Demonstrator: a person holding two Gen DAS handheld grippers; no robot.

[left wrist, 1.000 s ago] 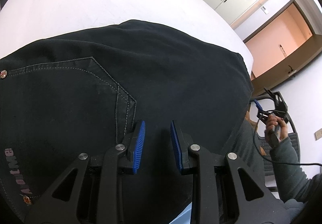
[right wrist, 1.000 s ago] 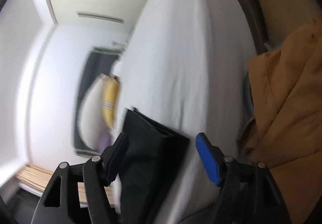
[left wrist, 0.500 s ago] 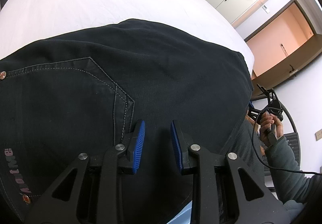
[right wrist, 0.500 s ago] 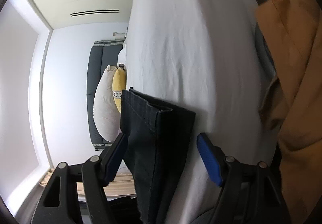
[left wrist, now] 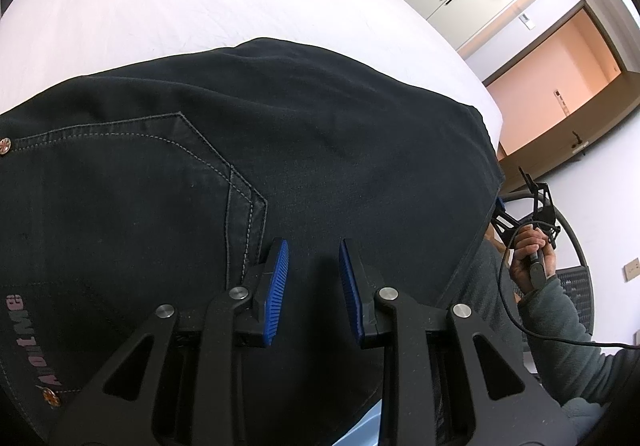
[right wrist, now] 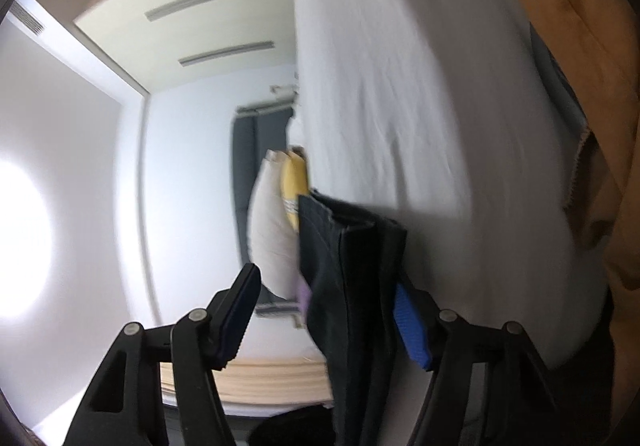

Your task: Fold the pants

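Swung lower and rolled with the right gripper [right wrist: 324,286] since a second ago, so got the hem end of the dark navy denim pants [left wrist: 320,149] deeper between its jaws. Kept the left gripper [left wrist: 312,250] exactly where it was.

Was closing those right jaws around the doubled hem layers: blue pad close against the cloth on one side, black pad well clear on the other, so no pinch yet. Held the left jaws at a narrow gap just above the seat, beside the stitched back pocket [left wrist: 172,169], nothing caught between them.

Looked like the grasp step before a lengthwise fold, hem to waist. Called next for finishing the squeeze on both hem layers together, then lifting and carrying them back toward the waist, with the left tongs pinning the seat down.

Found the pants flat on the white bed sheet [left wrist: 200,5], along its near edge. Ran the long axis across the left view: waist, rivets and pocket to the left, legs pointing right, hem corner at the mattress edge by the person's hand [left wrist: 532,262].
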